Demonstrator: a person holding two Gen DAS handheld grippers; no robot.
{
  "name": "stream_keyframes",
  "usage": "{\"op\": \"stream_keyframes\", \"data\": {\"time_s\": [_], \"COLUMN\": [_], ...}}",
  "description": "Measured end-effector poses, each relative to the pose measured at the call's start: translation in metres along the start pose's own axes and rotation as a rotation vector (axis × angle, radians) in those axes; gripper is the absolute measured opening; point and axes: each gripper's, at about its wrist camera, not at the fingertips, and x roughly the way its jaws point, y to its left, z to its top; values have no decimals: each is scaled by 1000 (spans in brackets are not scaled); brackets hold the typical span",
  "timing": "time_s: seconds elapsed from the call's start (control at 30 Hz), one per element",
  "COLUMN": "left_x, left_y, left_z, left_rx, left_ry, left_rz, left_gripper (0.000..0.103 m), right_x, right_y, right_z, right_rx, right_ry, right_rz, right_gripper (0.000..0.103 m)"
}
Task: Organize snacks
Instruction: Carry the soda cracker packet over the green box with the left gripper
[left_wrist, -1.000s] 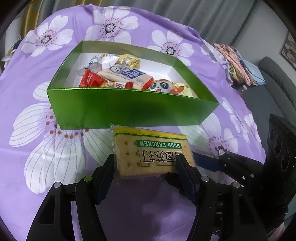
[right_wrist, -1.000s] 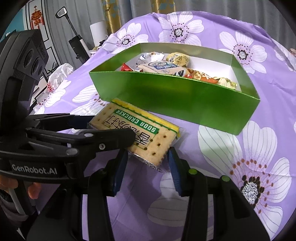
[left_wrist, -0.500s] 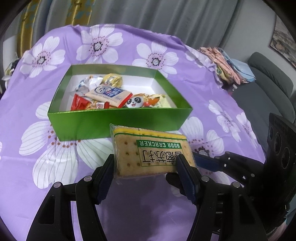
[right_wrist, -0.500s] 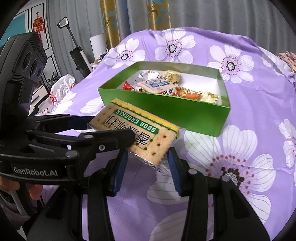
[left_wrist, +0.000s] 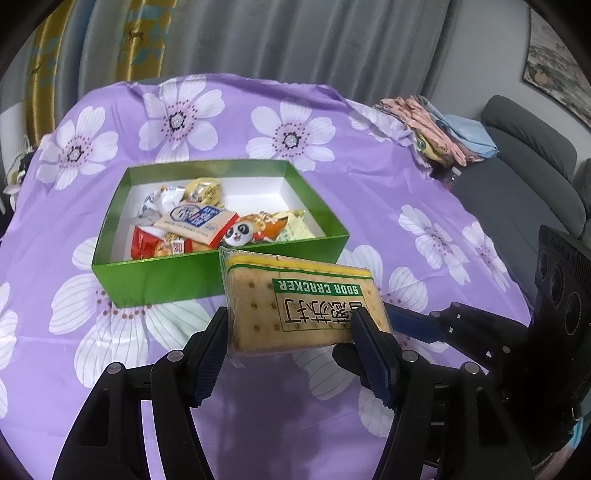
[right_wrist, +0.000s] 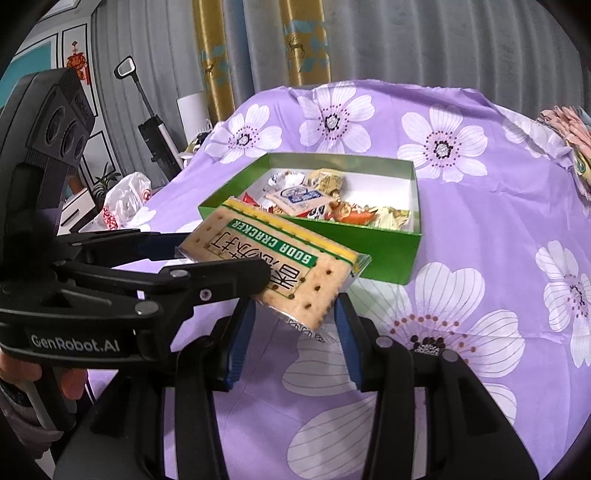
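Holding the cracker pack (left_wrist: 306, 302) clamped in both the left gripper (left_wrist: 291, 345) and right gripper (right_wrist: 293, 325); box (left_wrist: 155, 277) just ahead is already half-full, so only the drop-in looks left.

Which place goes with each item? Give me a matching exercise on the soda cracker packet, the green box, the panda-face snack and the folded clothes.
1. soda cracker packet
2. green box
3. panda-face snack
4. folded clothes

A. inside the box
B. at the far right edge of the purple cloth
C. clamped in the left gripper
D. open, resting on the cloth

Pairs: 1-C, 2-D, 3-A, 4-B
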Motion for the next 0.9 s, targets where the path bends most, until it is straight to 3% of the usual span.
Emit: {"op": "stream_keyframes", "data": {"time_s": [0.9], "left_x": [-2], "left_y": [-6], "left_z": [55], "left_rx": [38], "left_ry": [-47], "left_rz": [10], "left_gripper": [66], "right_x": [-4], "right_y": [-16], "right_z": [45], "right_rx": [-9], "right_ry": [-71], "right_rz": [-7], "right_gripper": [45]}}
